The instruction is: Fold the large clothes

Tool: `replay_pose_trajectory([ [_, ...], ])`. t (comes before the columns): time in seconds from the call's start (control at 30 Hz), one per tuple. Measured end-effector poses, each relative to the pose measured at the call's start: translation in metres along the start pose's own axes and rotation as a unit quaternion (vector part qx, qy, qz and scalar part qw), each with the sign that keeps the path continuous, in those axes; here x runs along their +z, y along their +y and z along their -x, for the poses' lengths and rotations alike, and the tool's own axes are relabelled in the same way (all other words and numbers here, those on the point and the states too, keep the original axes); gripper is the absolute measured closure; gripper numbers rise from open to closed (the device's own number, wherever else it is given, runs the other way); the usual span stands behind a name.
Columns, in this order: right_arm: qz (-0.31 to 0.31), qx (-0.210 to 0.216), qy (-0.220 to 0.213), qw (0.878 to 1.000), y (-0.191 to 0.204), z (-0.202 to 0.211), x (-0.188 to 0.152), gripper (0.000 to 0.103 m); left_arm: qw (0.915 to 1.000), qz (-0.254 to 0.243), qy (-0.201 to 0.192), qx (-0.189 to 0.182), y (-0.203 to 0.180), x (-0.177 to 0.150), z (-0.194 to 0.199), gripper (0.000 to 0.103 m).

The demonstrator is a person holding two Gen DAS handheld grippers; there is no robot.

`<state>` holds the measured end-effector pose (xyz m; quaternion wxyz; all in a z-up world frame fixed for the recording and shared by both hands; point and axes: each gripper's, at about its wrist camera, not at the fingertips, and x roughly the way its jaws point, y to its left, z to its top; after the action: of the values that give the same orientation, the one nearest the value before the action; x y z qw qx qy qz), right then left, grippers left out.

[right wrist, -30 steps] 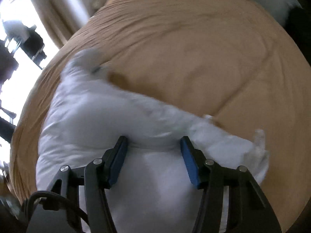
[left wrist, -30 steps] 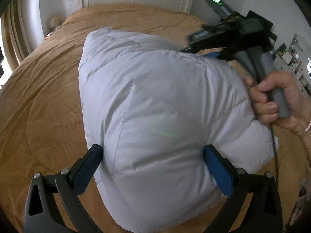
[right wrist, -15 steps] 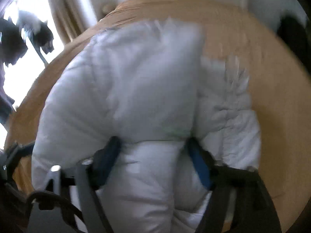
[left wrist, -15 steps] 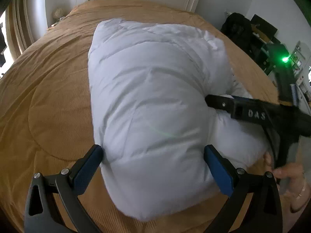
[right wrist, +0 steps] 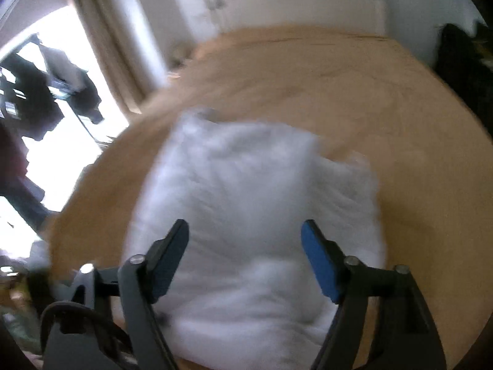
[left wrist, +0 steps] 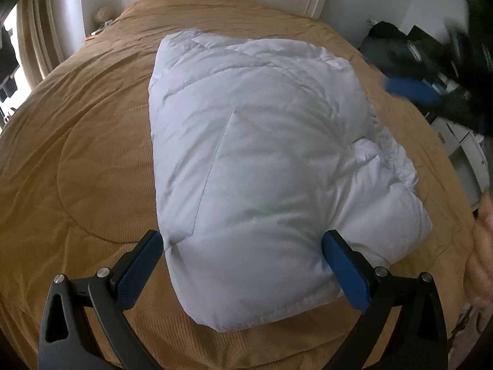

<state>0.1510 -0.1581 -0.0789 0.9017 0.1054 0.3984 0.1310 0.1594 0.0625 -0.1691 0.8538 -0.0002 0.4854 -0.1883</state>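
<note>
Bed point(left wrist: 92, 141): we're spreading left hand-held gripper point(left wrist: 243, 265) round white down jacket point(left wrist: 262, 154); right hand-held gripper point(right wrist: 245, 262) is closing empty, so the puffy fold risks springing open.

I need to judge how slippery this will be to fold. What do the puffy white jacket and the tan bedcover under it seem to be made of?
The puffy white quilted jacket looks like smooth, faintly shiny synthetic shell over soft filling: stitched panels bulge between seams. The tan bedcover looks like matte, finely ribbed woven fabric, perhaps corduroy-like, with quilted curved stitch lines.
</note>
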Motion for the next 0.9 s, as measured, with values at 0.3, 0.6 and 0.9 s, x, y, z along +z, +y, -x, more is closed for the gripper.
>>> replay_pose_trajectory([
  [0.3,0.045,-0.015,0.086,0.995,0.016,-0.116,-0.004,0.055,0.9975,0.052,-0.046,-0.009,0.034,0.012,0.036,0.002],
  [0.6,0.048,0.023,0.012,0.999,0.016,-0.033,-0.055,0.05,0.9901,0.071,-0.119,-0.021,0.037,0.034,0.049,0.001],
  [0.9,-0.007,0.014,0.031,0.999,-0.015,-0.027,-0.035,0.05,0.9987,0.009,-0.048,-0.018,0.01,0.007,-0.012,0.0],
])
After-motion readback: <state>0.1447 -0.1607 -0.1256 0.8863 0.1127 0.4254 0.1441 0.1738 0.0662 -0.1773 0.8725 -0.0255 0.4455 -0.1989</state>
